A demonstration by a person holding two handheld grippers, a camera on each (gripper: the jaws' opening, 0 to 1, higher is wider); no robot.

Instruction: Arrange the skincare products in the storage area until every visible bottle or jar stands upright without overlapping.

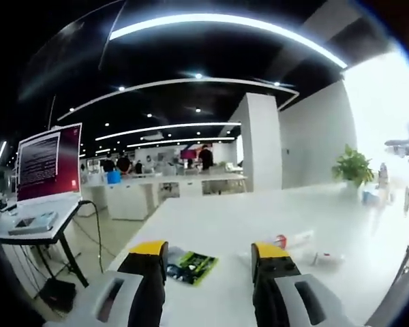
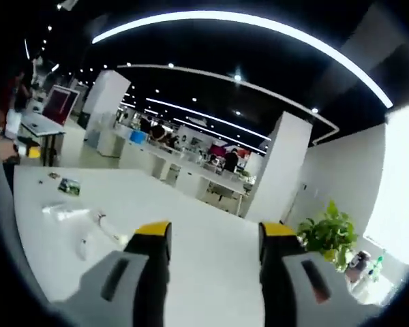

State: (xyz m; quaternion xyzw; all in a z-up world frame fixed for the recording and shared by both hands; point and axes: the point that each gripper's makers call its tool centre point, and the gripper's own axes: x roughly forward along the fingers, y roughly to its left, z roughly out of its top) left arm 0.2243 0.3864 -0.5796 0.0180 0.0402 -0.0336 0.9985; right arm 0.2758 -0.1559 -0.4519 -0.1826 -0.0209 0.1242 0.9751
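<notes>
In the left gripper view my left gripper (image 1: 210, 257) is open above the white table (image 1: 225, 218), with nothing between its yellow-tipped jaws. Past them lie a green sachet (image 1: 192, 266), a white tube with a red cap (image 1: 293, 240) and another white tube (image 1: 327, 259), all flat. Small bottles (image 1: 383, 178) stand far right, blurred by glare. In the right gripper view my right gripper (image 2: 217, 238) is open over the same table (image 2: 211, 252). White tubes (image 2: 68, 211) lie flat to the left, near the green sachet (image 2: 69, 185). Small bottles (image 2: 362, 266) stand at the far right.
A potted plant (image 1: 353, 167) (image 2: 327, 235) stands at the table's far end near the bottles. A monitor on a wheeled cart (image 1: 49, 163) sits off the table's left side. People work at counters (image 1: 163, 180) in the background.
</notes>
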